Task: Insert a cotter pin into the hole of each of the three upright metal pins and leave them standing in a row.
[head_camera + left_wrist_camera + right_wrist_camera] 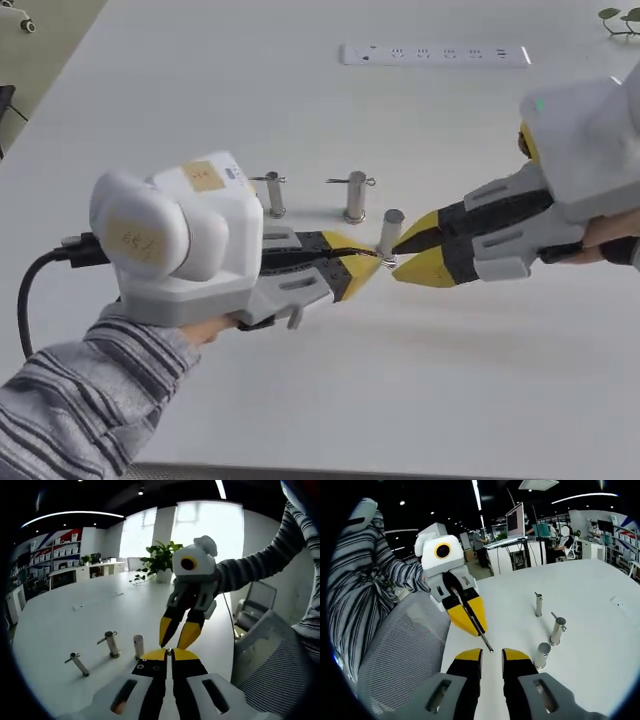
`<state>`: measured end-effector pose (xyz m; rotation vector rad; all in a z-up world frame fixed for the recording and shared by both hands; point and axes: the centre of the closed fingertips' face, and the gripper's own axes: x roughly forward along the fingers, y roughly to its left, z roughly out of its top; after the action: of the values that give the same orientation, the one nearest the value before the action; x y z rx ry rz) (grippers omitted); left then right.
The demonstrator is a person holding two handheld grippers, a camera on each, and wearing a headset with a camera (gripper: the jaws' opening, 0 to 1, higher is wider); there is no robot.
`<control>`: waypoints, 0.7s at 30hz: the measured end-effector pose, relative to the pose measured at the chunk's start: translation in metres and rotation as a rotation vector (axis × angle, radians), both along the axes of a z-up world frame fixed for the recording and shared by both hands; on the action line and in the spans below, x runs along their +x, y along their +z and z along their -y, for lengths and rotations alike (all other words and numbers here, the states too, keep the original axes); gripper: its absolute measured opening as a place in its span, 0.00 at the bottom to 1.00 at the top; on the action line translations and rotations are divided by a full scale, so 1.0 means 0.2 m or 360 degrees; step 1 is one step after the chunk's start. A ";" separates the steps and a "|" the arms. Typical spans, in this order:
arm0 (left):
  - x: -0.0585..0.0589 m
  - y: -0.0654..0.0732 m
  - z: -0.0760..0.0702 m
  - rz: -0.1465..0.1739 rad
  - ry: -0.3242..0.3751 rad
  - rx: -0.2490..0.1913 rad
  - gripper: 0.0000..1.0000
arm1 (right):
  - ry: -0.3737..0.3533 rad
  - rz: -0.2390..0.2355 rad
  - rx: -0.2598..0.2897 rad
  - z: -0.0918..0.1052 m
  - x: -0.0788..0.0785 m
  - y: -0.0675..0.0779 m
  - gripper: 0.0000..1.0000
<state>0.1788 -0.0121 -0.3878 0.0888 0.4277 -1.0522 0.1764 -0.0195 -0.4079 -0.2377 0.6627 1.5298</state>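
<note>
Left tongs (366, 264) closed on a cotter pin (482, 632), long axis running out along the jaws toward the open right tongs (398, 258); the bare third metal pin (391, 230) stands upright on the worktop (450, 380) just beyond both tips, hole not discernible.

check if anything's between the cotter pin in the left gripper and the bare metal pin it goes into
Only the right gripper: its open jaws reach up to the cotter pin held by the left gripper, right beside the bare metal pin. Nothing else on the table intervenes.
</note>
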 end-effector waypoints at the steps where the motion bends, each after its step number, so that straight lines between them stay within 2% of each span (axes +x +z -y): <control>1: -0.01 0.00 0.00 -0.0006 -0.0007 -0.0001 0.00 | -0.0001 -0.0023 0.0008 0.00 -0.01 0.00 0.11; 3: -0.01 0.00 0.00 -0.0016 -0.0017 -0.0008 0.00 | -0.0007 -0.0083 0.0031 0.00 -0.03 -0.01 0.11; 7: -0.03 0.01 0.01 -0.0050 -0.0037 -0.0073 0.00 | -0.0028 -0.0116 0.0044 0.00 -0.04 -0.02 0.10; 12: -0.04 0.01 0.02 -0.0074 -0.0038 -0.0101 0.00 | -0.0005 -0.0153 0.0080 -0.03 -0.08 -0.01 0.06; 16: -0.04 0.02 0.02 -0.0111 -0.0026 -0.0160 0.00 | 0.0010 -0.0139 0.0074 -0.05 -0.09 0.00 0.00; 21: -0.03 0.02 0.00 -0.0131 -0.0007 -0.0178 0.00 | 0.0004 -0.0124 0.0066 -0.05 -0.08 0.00 0.00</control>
<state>0.1721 -0.0117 -0.3839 -0.0532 0.4424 -1.0845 0.1597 -0.0098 -0.4077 -0.1482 0.6915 1.5595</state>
